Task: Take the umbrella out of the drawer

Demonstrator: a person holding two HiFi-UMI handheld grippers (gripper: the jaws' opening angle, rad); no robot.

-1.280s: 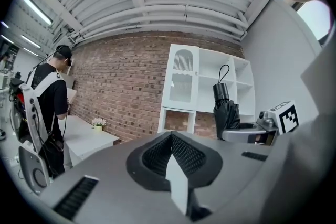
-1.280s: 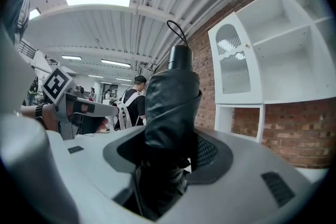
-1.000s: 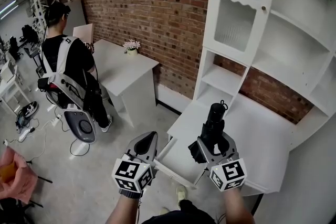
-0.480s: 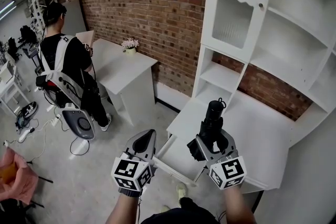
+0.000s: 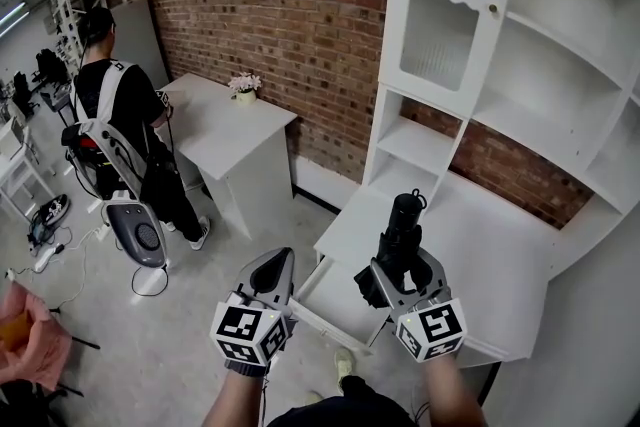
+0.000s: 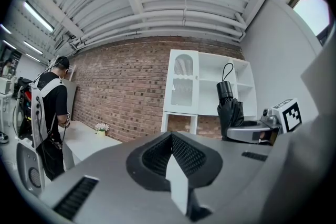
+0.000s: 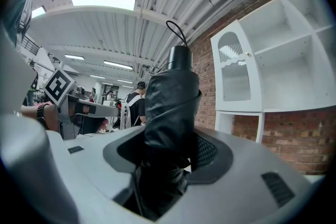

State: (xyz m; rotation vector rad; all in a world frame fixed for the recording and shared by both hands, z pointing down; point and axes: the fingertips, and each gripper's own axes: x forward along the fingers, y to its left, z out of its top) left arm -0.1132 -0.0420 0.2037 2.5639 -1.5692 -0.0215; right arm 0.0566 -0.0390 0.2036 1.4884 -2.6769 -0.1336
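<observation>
Head view: folded umbrella (image 5: 404,227) held upright in my right gripper (image 5: 398,267), above the open drawer (image 5: 335,303); removal looks done. Left gripper view: my left gripper (image 6: 171,153) closed, empty. Right gripper view: jaws clenched round the umbrella's canopy.

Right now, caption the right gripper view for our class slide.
Right gripper holds a folded black umbrella, white cabinet and brick wall beyond.

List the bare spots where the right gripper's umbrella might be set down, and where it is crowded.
Free: the desktop right of the umbrella; the open drawer; the side table, bar its flower pot. Crowded: floor around the person.
</observation>
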